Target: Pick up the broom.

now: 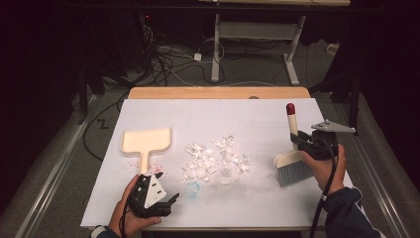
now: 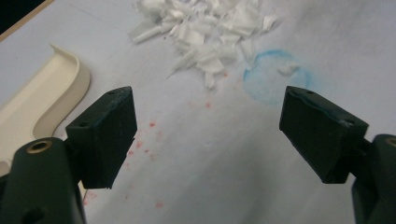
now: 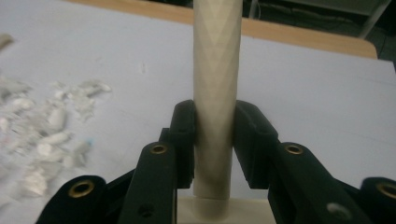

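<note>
A pile of white paper scraps lies mid-table on the white sheet. To its left rests a cream dustpan, handle toward me. My left gripper is open just above the sheet, beside the dustpan handle's end, nothing between its fingers. A hand brush with grey bristles and a cream, red-tipped handle stands bristles-down to the right of the scraps. My right gripper is shut on that handle.
A blue ring mark and pink specks stain the sheet near the left gripper. The wooden table edge lies beyond the sheet. Cables and a desk frame sit on the floor behind.
</note>
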